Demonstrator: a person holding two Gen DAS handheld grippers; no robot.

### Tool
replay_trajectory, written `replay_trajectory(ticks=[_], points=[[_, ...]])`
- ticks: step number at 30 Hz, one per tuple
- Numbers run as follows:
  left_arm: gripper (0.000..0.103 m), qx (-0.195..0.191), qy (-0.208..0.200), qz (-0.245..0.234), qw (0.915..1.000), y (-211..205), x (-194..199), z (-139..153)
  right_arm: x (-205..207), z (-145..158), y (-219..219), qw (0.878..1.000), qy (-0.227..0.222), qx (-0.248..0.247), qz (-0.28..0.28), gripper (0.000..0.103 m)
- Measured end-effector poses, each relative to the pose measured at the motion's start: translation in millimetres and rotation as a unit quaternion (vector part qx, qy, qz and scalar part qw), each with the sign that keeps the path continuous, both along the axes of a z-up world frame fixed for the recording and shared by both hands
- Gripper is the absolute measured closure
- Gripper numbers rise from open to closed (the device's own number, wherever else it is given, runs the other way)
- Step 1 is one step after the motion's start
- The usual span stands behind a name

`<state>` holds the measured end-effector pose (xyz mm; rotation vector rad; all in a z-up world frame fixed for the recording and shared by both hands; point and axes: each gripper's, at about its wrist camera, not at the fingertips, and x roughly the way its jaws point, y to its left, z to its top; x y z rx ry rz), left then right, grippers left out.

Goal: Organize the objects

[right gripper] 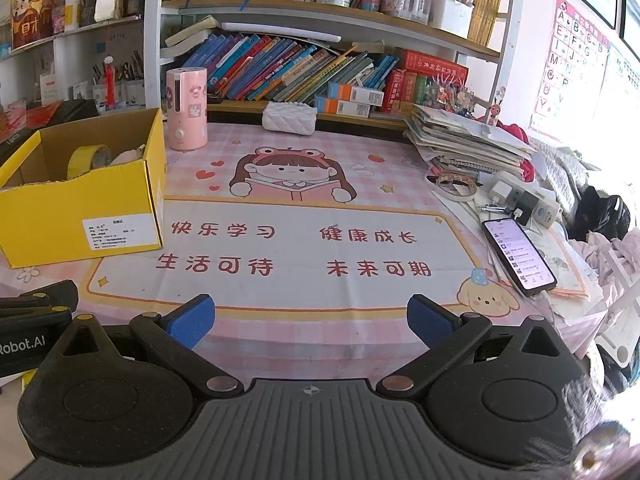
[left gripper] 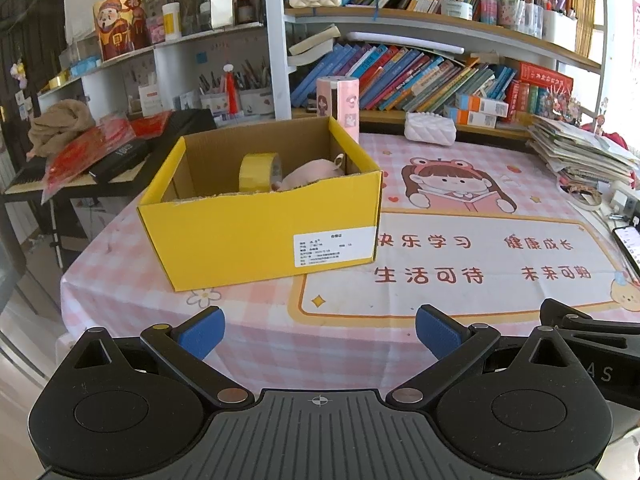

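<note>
Yellow cardboard box [left gripper: 260, 216] sits at your 11 o'clock on pink tablecloth [left gripper: 440, 256], long axis running left-right, open top up, label facing you. Inside: yellow tape roll [left gripper: 258, 172] standing on edge, pink item [left gripper: 310, 174] beside it. Your left gripper [left gripper: 320, 334] and right gripper [right gripper: 310, 322] both spread wide, holding nothing, hovering over near table edge. Phone [right gripper: 518, 256] at 2 o'clock.
</note>
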<state>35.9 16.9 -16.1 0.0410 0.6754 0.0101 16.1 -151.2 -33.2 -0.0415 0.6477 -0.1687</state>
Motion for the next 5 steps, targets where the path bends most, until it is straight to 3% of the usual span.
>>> replay_trajectory(ticks=[5], points=[[0.0, -0.001, 0.002, -0.001, 1.0, 1.5, 1.8, -0.7, 0.7, 0.6, 0.0, 1.0, 0.001, 0.0, 0.0, 0.0]])
